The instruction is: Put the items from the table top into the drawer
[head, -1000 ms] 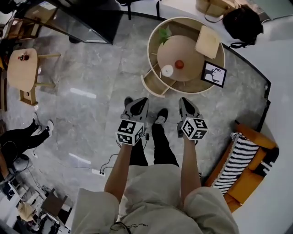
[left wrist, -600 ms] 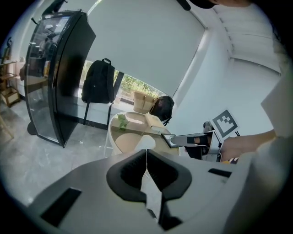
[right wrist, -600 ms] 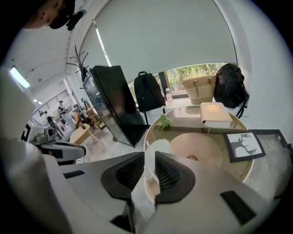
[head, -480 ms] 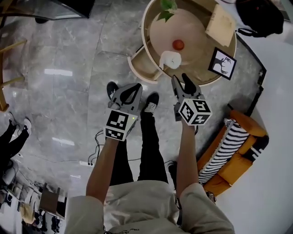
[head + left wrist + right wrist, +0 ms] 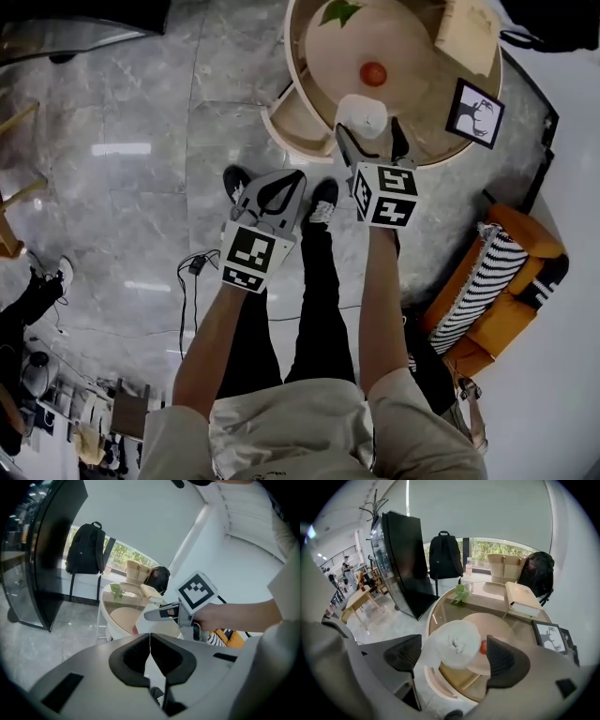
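On the round wooden table (image 5: 427, 150) stands a white paper roll (image 5: 362, 111), with a small red ball (image 5: 373, 73) just beyond it. My right gripper (image 5: 370, 138) hovers at the roll with its jaws opening. The roll (image 5: 454, 644) shows between the two pads without touching either, and the red ball (image 5: 483, 646) peeks out behind it. A pale drawer (image 5: 296, 120) stands pulled out from the table's side. My left gripper (image 5: 277, 187) is shut and empty, held over the floor short of the table. In the left gripper view its jaws (image 5: 150, 641) meet, with the right gripper (image 5: 165, 612) ahead.
Also on the table are a green plant (image 5: 461, 594), a book (image 5: 520, 599) and a framed picture (image 5: 548, 637). A black backpack (image 5: 445, 555) and a dark panel (image 5: 405, 564) stand behind. An orange sofa with a striped cushion (image 5: 492, 291) lies to the right. My feet (image 5: 323, 202) are near the drawer.
Both grippers have come down and closer to the table. The right one's jaws, shut before, have spread on either side of the paper roll.
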The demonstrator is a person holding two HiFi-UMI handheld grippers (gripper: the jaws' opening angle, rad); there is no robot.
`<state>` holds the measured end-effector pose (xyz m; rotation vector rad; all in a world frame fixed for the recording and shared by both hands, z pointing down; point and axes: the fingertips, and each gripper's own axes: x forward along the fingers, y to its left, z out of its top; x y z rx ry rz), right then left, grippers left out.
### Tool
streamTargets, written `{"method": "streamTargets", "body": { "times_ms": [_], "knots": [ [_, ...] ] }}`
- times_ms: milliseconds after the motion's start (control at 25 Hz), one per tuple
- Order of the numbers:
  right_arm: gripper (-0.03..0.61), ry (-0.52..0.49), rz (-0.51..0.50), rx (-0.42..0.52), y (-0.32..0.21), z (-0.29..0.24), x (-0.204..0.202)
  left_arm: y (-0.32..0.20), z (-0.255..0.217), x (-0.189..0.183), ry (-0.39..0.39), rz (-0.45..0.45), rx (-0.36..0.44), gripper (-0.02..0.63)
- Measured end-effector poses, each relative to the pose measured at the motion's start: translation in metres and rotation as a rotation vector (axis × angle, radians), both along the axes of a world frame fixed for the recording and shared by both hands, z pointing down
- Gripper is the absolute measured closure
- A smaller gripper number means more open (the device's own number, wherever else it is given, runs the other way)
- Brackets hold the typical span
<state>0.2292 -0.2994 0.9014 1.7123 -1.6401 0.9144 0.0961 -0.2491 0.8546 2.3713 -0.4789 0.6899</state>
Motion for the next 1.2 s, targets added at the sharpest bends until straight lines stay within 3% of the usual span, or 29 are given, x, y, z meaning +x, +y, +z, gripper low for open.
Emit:
{"method": "streamTargets", "body": {
  "times_ms": [280,440,520,800,1200],
  "knots": [
    [0.178,0.047,0.021,-0.071,-0.006,0.028,0.009,0.005,0.012,-0.002,-0.006,0.025,-0.028,0.592],
    [0.191,0.023,-0.007,-0.054,-0.004,0.027,0.002,0.002,0.013,-0.003,0.003,0.038,-0.024,0.592],
    [0.374,0.031,-0.003,-0.04,-0.001,0.025,-0.001,0.001,0.015,-0.006,0.001,0.039,-0.021,0.592],
    [0.38,0.046,-0.042,-0.002,0.008,0.015,-0.026,0.001,0.026,-0.024,-0.008,0.002,-0.034,0.592],
    [0.38,0.005,-0.284,0.014,0.027,0.012,-0.132,-0.003,0.029,-0.056,-0.033,-0.027,-0.05,0.592]
  ]
}}
